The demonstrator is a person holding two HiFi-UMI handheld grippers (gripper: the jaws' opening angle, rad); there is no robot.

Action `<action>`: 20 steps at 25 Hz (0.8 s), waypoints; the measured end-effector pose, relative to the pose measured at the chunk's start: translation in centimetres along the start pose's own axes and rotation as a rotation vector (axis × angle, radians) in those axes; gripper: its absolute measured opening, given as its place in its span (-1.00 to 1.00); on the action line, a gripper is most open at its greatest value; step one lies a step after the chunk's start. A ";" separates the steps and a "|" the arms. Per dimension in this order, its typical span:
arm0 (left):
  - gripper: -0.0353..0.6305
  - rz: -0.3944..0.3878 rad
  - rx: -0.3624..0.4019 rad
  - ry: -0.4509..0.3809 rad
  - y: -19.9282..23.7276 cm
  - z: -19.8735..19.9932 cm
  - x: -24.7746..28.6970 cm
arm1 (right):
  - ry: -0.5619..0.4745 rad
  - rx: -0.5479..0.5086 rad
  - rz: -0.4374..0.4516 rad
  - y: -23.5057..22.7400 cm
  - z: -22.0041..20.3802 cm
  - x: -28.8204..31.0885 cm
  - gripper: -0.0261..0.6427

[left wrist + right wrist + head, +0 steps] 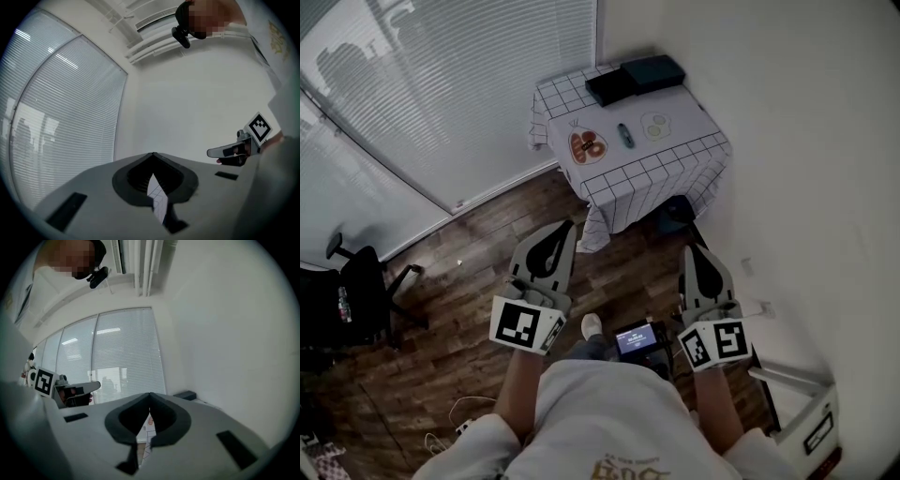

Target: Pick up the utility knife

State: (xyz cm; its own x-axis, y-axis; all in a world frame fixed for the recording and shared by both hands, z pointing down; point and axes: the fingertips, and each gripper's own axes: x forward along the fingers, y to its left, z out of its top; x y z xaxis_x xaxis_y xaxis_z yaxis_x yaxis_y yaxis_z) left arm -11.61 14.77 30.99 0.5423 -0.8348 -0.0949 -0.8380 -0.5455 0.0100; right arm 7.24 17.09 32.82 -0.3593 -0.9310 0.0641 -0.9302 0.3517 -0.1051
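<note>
The utility knife point(625, 135), small and dark, lies on a low table with a checked cloth point(652, 173) far ahead, between a printed bread picture point(588, 146) and a printed plate picture point(656, 125). My left gripper point(567, 225) and right gripper point(691, 248) are held level over the wooden floor, well short of the table. Both are shut with nothing in them. In the left gripper view the jaws of the left gripper point(153, 153) meet at their tips, with a strip of checked cloth showing through the gap behind them. In the right gripper view the right gripper point(149, 393) looks the same.
Two dark flat boxes point(634, 79) sit at the table's back edge. A dark object point(675, 214) lies under the table. A white wall runs along the right and window blinds point(441, 84) along the left. An office chair point(356, 291) stands at left, a white box point(811, 427) at bottom right.
</note>
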 end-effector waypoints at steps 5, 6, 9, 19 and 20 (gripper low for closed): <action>-0.87 -0.014 0.000 -0.001 1.1 0.2 1.1 | -0.013 -0.040 -0.065 -1.2 0.8 1.0 -0.90; -0.87 -0.014 0.002 0.000 1.2 0.2 1.4 | -0.016 -0.037 -0.069 -1.5 1.0 1.3 -0.90; -0.87 -0.010 0.007 -0.001 1.9 0.3 2.1 | -0.019 -0.032 -0.066 -1.9 1.2 2.6 -0.90; -0.87 0.043 0.009 0.004 5.7 -0.4 7.2 | -0.040 -0.071 -0.036 -4.9 2.4 9.5 -0.90; -0.87 0.043 0.013 0.003 6.0 -0.4 8.1 | -0.041 -0.074 -0.030 -5.3 2.6 10.4 -0.90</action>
State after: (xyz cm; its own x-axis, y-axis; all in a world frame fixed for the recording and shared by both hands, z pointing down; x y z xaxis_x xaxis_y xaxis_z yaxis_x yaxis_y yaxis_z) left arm -12.24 4.73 30.70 0.5061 -0.8576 -0.0912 -0.8612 -0.5083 0.0014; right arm 8.67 5.25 31.42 -0.3287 -0.9441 0.0249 -0.9442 0.3279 -0.0304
